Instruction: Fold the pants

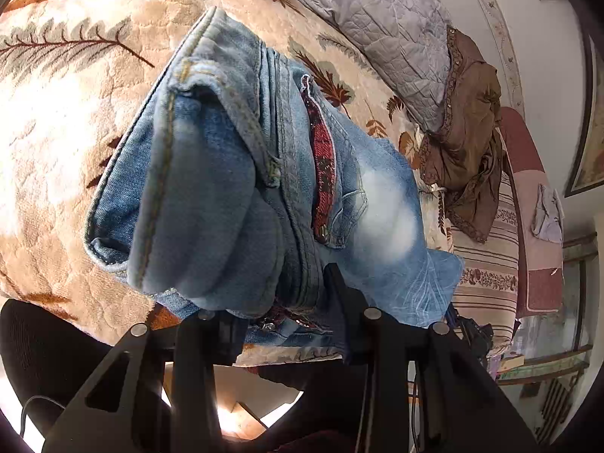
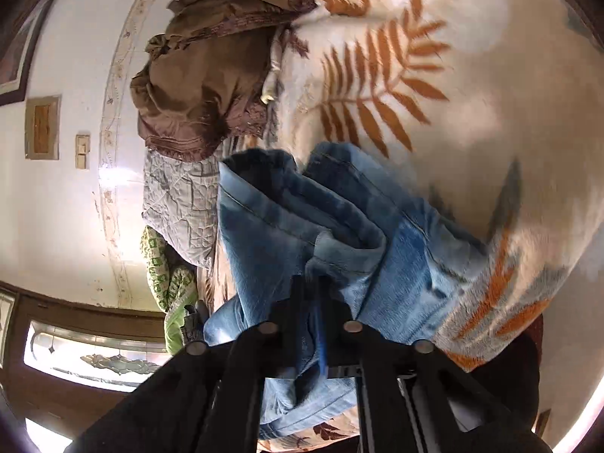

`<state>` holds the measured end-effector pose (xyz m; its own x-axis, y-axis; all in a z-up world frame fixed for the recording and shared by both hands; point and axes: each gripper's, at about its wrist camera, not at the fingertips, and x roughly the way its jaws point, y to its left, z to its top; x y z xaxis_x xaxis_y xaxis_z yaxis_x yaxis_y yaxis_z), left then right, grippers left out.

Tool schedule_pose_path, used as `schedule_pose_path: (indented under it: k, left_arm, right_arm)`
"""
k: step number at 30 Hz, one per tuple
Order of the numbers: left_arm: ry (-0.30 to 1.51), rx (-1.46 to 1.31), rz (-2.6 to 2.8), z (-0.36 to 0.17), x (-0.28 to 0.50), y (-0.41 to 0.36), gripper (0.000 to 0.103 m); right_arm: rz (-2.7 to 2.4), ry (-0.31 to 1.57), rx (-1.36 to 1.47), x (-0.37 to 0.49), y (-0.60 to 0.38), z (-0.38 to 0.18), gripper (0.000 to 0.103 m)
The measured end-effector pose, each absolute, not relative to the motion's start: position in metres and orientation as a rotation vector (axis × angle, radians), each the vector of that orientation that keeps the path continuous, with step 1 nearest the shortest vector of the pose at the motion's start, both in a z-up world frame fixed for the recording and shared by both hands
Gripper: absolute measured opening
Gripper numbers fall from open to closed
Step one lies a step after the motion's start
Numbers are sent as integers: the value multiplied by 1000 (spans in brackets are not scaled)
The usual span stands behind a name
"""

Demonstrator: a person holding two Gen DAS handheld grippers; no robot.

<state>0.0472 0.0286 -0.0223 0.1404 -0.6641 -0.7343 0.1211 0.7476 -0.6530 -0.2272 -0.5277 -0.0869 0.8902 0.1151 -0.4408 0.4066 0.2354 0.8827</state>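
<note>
Light blue jeans (image 1: 226, 170) lie bunched in folds on a cream blanket with a leaf print (image 1: 75, 113); a red plaid lining shows along one seam. My left gripper (image 1: 279, 302) sits at the near end of the jeans with its jaws closed on a thick roll of denim. One black finger (image 1: 334, 287) shows and the other is hidden under cloth. In the right wrist view the jeans (image 2: 287, 211) rest in folds at the blanket's (image 2: 472, 113) edge. My right gripper (image 2: 311, 283) has its jaws nearly together, pinching a thin layer of denim.
A grey quilted pillow (image 1: 389, 30) (image 2: 177, 204) and a crumpled brown garment (image 1: 464, 132) (image 2: 204, 87) lie at the head of the bed by the wall. A black chair (image 1: 34, 339) stands beside the bed edge. A green patterned cloth (image 2: 166, 271) hangs low near the wall.
</note>
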Motion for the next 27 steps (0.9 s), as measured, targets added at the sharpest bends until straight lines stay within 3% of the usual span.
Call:
schedule_pose_path:
  k: [4,8,10,12,14,16,17,18,19,23,27]
  left_arm:
    - [1329,-488,-585,-28,40,34,34]
    - [1343,-526,-579,-35,37,38,34]
    - [1331,-512,-580,-30,37,35,35]
    - [1330,-491,-584,-27,37,30,45]
    - [1336,-481,-579,-29,40,25,50]
    - [1348,-486,-573,-29,44,22,47]
    - [1345,-494,-572,-27,44,22,40]
    - [1335,-502,-573,-23,44,22,35]
    - [1325,-505,-582,-19,42,24,33]
    - [1325,-501,-591,-21,35,31,33]
    - [1421,-552,-557,-53,33,37,33]
  right_arm:
    - [-301,364,1142,-259,-534,-42,0]
    - [-261,477,1260,-270,-535,-71,12]
    - [-239,520,1329,-269,-526,-92,50]
    - [-232,503,1371,-265,-522,-106,56]
    - [-210,483,1422,-256,-521,-116,56]
    - [-184,478,1436,-241,-521,-118,53]
    - [-184,485,1410,-234,-523,-114,47]
    - [-201,493,1369,-230,-524,-105,17]
    - [-183,473,1338,-228,-525,-93,7]
    - [-205,410,1119,-247,-523,-45,6]
    - [-307,594,1164,-260,-528,-94,7]
